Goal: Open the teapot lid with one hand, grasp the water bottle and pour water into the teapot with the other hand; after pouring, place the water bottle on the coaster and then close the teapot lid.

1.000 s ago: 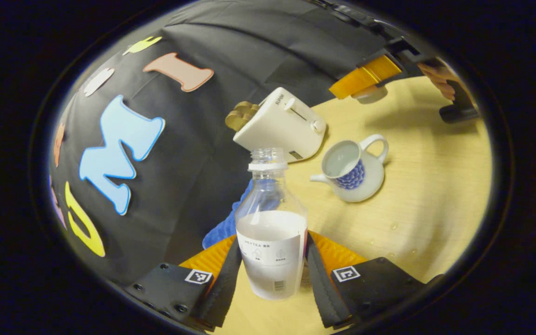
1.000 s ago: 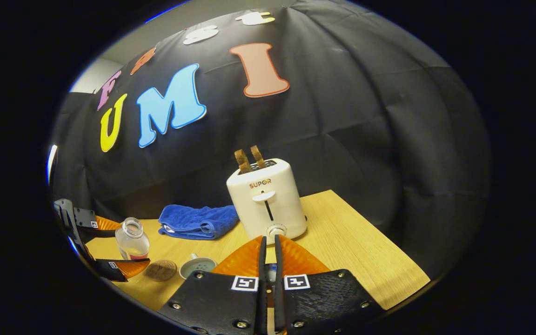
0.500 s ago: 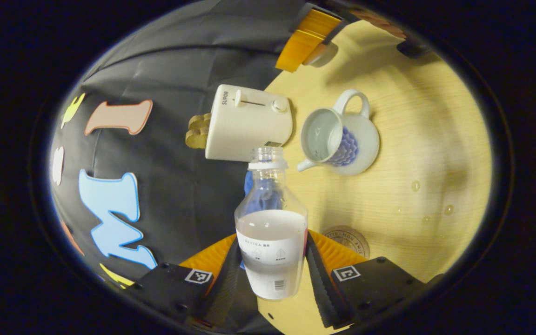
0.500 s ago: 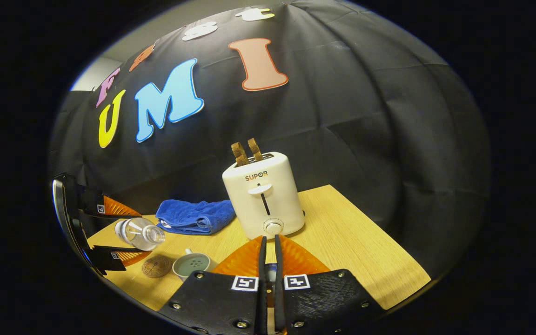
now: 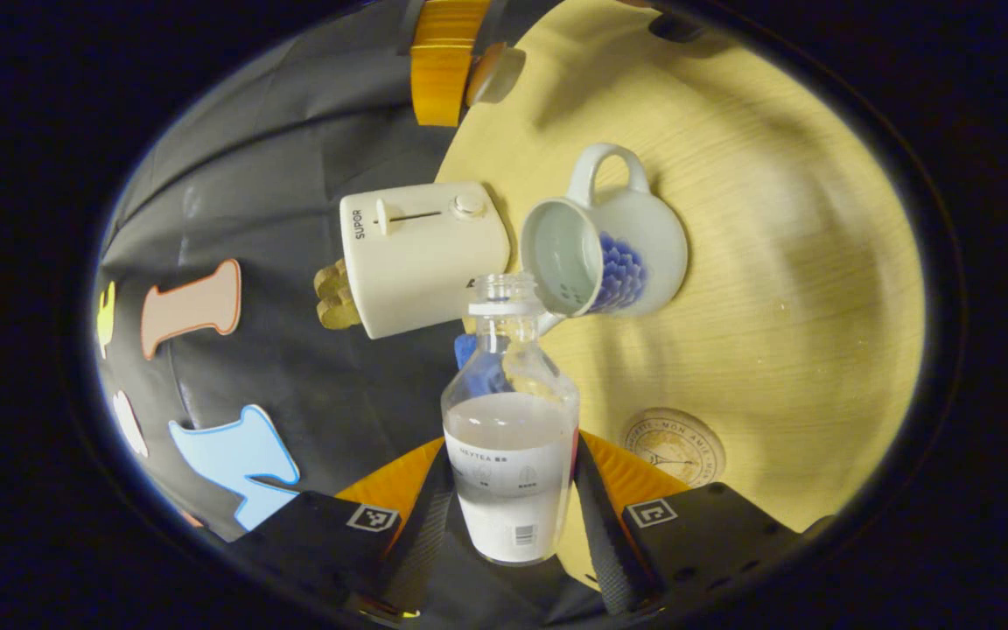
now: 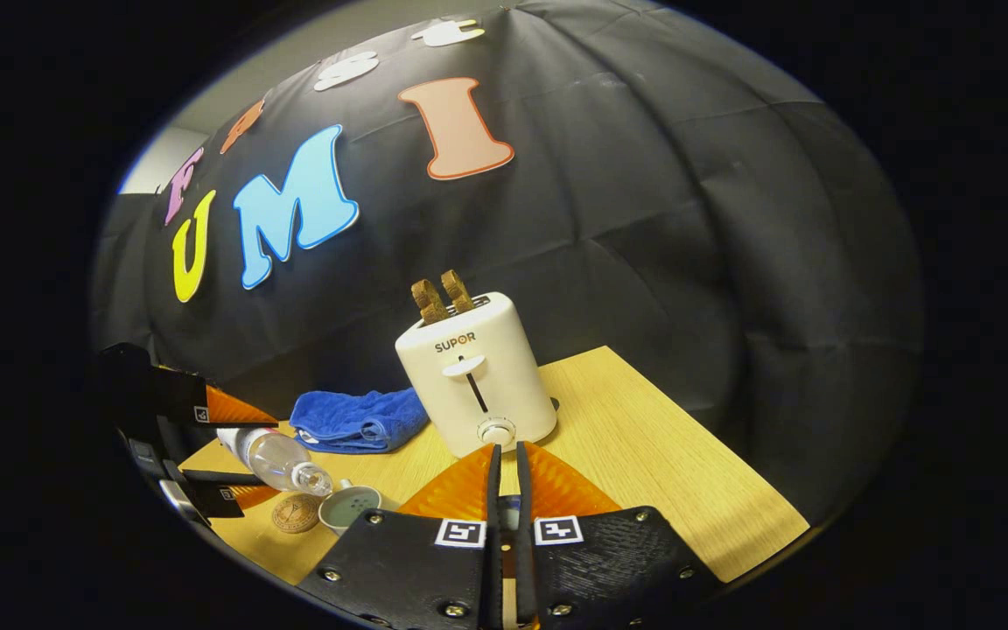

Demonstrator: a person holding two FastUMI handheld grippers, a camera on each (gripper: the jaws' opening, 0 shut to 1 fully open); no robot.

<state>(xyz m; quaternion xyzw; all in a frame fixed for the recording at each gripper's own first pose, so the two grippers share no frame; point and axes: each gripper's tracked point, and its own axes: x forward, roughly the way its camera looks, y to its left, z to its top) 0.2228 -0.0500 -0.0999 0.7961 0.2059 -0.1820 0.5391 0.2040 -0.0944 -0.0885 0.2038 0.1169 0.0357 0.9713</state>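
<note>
1. Table (image 6: 644, 455) carrying a toaster (image 6: 476, 376) at the far side, blue towel (image 6: 355, 418) just left of it.
2. Teapot (image 5: 605, 241) open at the near left, ready to take water.
3. Water bottle (image 5: 510, 420) clamped in the left gripper (image 5: 513, 516), tipped flat with its mouth at the teapot rim; tilt plain in the right gripper view.
4. Right gripper (image 6: 505, 525) closed on the lid (image 5: 491, 74), held aside; lid clearer in the left gripper view.
5. Coaster (image 5: 675, 444) bare, near the teapot, awaiting the bottle.
</note>
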